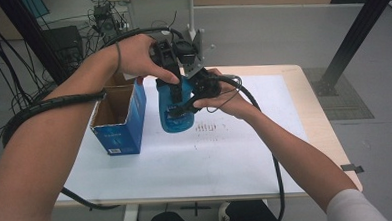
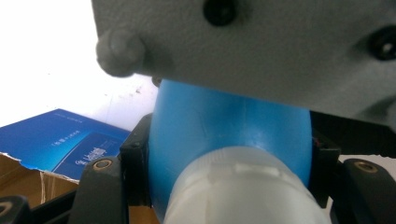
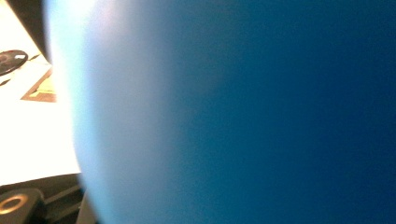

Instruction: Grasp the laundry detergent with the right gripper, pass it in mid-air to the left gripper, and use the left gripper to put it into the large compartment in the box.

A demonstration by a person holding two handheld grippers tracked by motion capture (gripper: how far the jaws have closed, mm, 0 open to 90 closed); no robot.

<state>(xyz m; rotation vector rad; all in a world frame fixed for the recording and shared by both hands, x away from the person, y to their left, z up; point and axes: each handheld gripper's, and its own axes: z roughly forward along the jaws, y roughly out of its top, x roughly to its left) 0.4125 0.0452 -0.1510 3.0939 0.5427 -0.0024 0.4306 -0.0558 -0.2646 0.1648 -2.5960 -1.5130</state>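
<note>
— Blue plastic, that's the bottle [image 1: 175, 111], isn't it? Where is it?

— Held up in the air above the white tabletop [image 1: 246, 153], upright, just beside the open blue carton [image 1: 119, 121]. Its base hangs clear of the surface.

— What has hold of it?

— Both claws. The left claw [image 1: 173, 86] comes down from above and grips the upper part. In the left gripper view the bottle's blue shoulder [image 2: 224, 126] sits squeezed between the two black jaws, with the whitish cap [image 2: 243, 186] close to the lens. The jaws are clamped tight on it.

— And the other one?

— The right claw [image 1: 186, 107] comes in from the side and presses on the bottle's body lower down. The right gripper view is so close that the blue wall [image 3: 243, 112] is a blur, but the jaws are closed against it.

— What else is around?

— The carton stands on the tabletop to the left of the bottle, its top flaps open and torn brown card showing inside. A grey three-cornered plate [image 2: 261, 46] on the right claw hangs across the top of the left gripper view. Faint dark marks [image 1: 207, 127] dot the tabletop below the bottle.
</note>
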